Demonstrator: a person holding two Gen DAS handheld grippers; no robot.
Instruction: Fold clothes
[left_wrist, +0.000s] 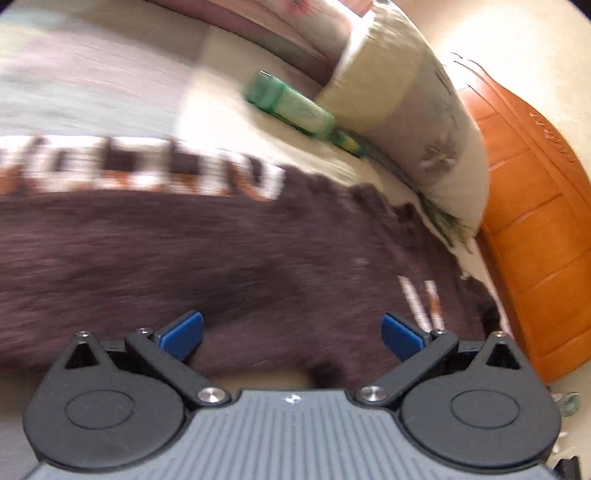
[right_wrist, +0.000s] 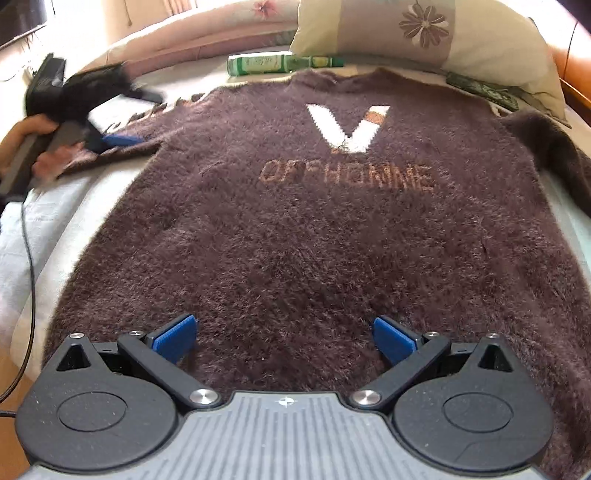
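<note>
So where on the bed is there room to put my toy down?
There is bare sheet left of the sweater, below the left gripper. A smaller bare strip lies between the sweater's collar and the green bottle. It is crowded at the head end, with the bottle and pillow, and the sweater fills the middle.

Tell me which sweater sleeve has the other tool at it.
The left sleeve: the left tool sits at it. The right sleeve lies alone.

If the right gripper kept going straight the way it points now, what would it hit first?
Most likely the brown sweater: the open right gripper looks along its front, lying flat on the bed. Beyond the collar lie a green bottle and a pillow. Height above the fabric is unclear.
</note>
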